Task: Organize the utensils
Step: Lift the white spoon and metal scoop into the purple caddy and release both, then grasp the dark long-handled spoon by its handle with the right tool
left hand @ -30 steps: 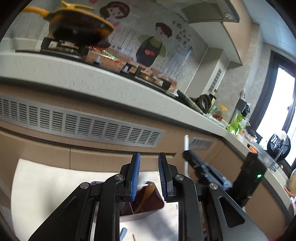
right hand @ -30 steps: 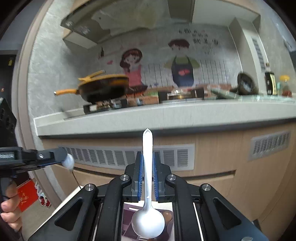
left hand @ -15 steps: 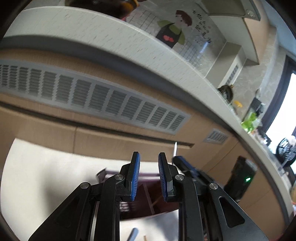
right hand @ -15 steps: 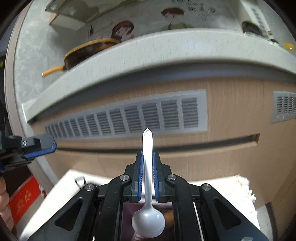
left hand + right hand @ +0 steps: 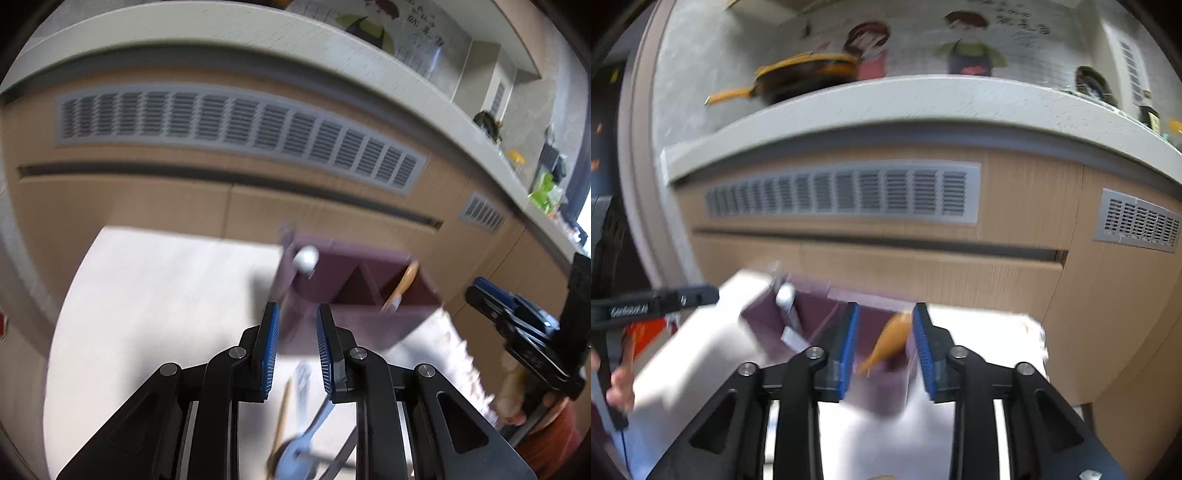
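A dark purple utensil holder (image 5: 354,317) with several compartments stands on a white mat (image 5: 155,295). A wooden spoon (image 5: 402,284) leans in its right compartment. A white round-ended utensil (image 5: 306,258) sticks up at its left corner. My left gripper (image 5: 296,310) hangs open and empty just before the holder. A blue spoon (image 5: 295,446) and a wooden stick (image 5: 282,413) lie under it. My right gripper (image 5: 886,308) is opening over the holder (image 5: 820,317), and nothing is pinched. The wooden spoon (image 5: 890,339) shows between its jaws. The white spoon it held is no longer between them.
A cabinet front with grey vents (image 5: 849,192) rises right behind the mat, with a pale counter edge (image 5: 923,99) and a yellow-handled pan (image 5: 805,74) above. A hand (image 5: 620,387) holds the left gripper (image 5: 701,295). The right gripper (image 5: 491,295) sits right of the holder.
Both grippers have dropped toward the holder and tilted down. The right gripper's jaws have parted and the white spoon has left them. The left gripper stays open and empty.
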Demonstrator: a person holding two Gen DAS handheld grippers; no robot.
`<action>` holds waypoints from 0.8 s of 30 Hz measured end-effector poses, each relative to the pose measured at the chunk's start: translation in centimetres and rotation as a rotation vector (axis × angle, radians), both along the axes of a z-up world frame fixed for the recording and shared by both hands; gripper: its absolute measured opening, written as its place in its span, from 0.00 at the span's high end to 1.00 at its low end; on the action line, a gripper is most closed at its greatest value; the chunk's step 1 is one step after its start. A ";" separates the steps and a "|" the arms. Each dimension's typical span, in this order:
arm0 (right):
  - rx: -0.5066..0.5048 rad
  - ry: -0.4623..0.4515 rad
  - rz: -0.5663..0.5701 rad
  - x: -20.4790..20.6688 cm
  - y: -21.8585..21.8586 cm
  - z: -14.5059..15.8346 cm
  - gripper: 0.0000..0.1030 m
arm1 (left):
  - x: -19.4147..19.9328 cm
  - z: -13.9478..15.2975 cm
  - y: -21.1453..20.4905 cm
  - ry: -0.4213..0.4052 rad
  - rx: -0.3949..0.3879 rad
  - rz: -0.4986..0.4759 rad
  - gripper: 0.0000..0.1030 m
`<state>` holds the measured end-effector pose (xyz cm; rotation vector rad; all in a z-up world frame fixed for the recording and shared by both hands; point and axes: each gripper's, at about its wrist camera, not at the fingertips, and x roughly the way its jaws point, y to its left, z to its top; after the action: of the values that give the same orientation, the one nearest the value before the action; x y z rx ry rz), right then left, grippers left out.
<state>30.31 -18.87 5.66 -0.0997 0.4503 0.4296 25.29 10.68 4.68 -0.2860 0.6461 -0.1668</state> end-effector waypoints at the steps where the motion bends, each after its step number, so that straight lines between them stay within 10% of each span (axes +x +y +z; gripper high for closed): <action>1: -0.029 0.024 0.025 -1.0 0.2 -0.5 0.66 | -0.9 -0.7 0.4 0.016 -0.002 0.014 0.79; 10: -0.334 0.202 0.285 -7.2 6.1 -7.6 0.66 | -6.7 -5.9 1.9 0.137 0.018 0.073 0.79; 21: -0.390 0.377 0.397 -7.4 11.2 -12.5 0.69 | -9.5 -8.8 0.8 0.190 0.019 0.008 0.79; 24: -0.349 0.403 0.382 -7.1 10.7 -12.4 0.88 | -9.4 -8.8 0.4 0.193 0.017 -0.009 0.79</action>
<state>23.24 -8.20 -6.75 -0.4469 0.9080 0.7492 15.90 11.08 -4.09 -0.2846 0.8395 -0.1436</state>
